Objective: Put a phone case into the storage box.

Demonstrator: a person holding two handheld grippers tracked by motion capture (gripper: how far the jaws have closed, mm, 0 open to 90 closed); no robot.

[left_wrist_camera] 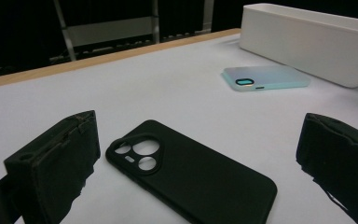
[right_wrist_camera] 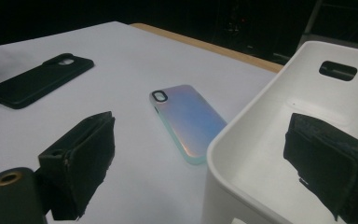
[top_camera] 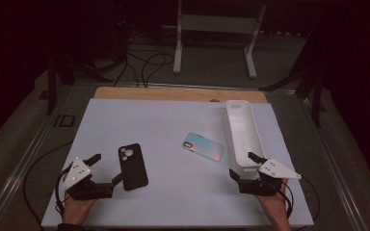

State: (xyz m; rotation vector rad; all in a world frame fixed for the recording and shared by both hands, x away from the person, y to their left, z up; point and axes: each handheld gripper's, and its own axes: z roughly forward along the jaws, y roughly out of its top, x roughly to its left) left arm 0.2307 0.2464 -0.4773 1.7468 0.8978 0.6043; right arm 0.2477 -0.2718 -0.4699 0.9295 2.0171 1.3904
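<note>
On the white table (top_camera: 173, 120), the left gripper (top_camera: 107, 169) is straddling a black phone case (top_camera: 133, 166), jaws wide; the right gripper (top_camera: 243, 166), jaws spread, is bracketing the white bin's (top_camera: 241, 130) near wall.

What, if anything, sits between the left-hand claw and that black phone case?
Nothing visible. The left gripper is open, with the black phone case lying flat on the white table between its jaws. The iridescent case and white bin lie off to the side.

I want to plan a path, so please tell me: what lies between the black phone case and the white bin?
The iridescent phone case lies flat between the black phone case and the white bin, close beside the bin; around it is bare table. The high view shows this best.
</note>
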